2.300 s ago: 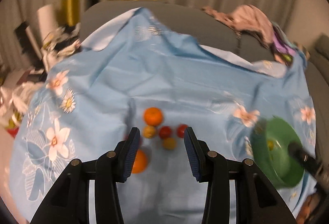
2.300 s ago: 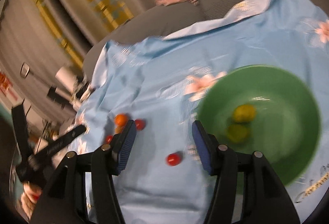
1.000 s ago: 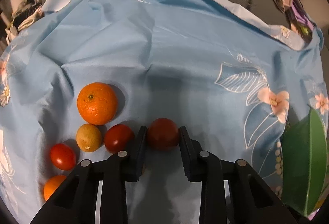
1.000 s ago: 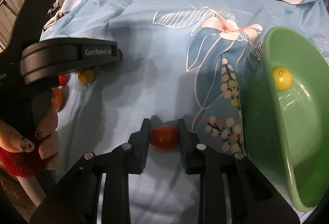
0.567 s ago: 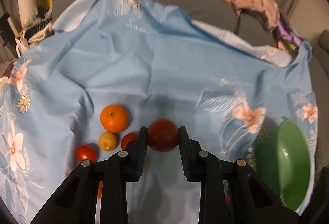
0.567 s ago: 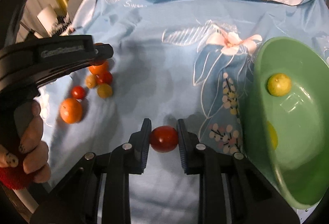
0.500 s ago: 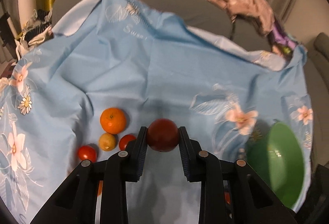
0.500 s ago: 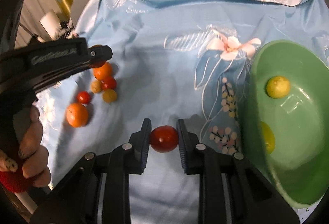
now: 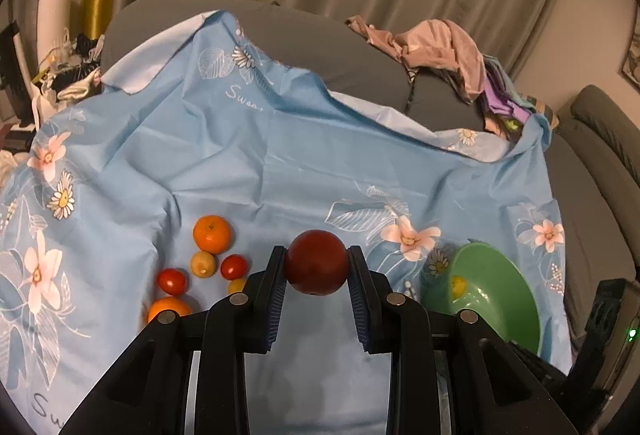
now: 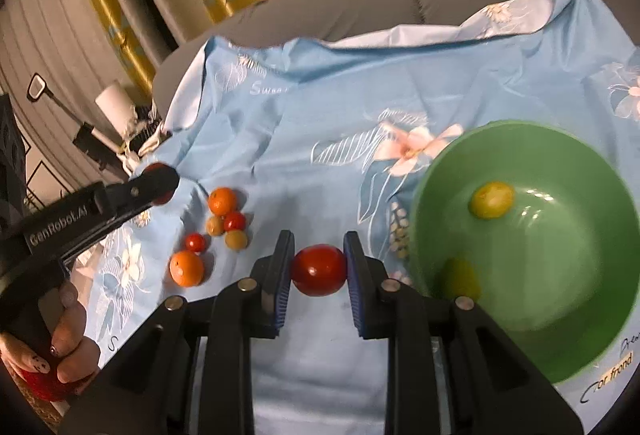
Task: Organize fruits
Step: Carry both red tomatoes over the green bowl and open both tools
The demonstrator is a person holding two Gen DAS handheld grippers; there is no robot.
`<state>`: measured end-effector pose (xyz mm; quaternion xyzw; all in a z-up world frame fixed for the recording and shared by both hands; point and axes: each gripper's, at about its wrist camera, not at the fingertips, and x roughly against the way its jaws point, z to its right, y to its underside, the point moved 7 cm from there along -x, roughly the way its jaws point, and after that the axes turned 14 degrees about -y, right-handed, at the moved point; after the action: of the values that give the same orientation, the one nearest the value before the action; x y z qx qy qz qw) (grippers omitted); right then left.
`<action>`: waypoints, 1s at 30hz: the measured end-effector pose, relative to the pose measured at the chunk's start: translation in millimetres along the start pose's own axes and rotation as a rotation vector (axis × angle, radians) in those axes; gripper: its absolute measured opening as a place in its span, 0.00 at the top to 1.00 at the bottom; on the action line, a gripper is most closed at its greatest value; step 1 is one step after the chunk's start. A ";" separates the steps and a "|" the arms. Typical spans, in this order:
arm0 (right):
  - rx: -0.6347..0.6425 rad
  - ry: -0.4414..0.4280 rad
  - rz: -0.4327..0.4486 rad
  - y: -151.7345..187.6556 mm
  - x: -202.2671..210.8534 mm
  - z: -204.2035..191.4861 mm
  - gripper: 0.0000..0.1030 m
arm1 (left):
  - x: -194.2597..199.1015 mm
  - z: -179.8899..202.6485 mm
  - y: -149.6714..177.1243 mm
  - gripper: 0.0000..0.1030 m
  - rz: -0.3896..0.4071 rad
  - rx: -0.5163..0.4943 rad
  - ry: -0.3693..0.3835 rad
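With one tomato (image 9: 316, 262) clamped in the left gripper (image 9: 316, 267) and another (image 10: 319, 269) in the right gripper (image 10: 319, 267), carry level to the green bowl (image 10: 560, 347). Avoid over-squeezing: risks bruising. Avoid releasing early: risks rolling across the cloth (image 9: 280, 163).

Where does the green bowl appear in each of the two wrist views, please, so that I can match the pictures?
Left wrist view: the green bowl sits at lower right, tilted, beyond the gripper's right finger.
Right wrist view: the green bowl fills the right side, with two yellow fruits inside.
Shared landmark: the pink flower print on the blue cloth, just up-left of the bowl in both.
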<state>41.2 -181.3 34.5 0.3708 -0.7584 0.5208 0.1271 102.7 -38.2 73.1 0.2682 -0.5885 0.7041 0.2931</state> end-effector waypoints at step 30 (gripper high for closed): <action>-0.033 0.037 0.211 -19.9 74.0 17.5 0.75 | 42.1 59.9 18.9 0.71 0.083 -0.156 0.096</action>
<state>7.1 -232.2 83.8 0.2770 -0.7993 0.5254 0.0916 62.1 -95.7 100.6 0.1860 -0.6375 0.6798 0.3113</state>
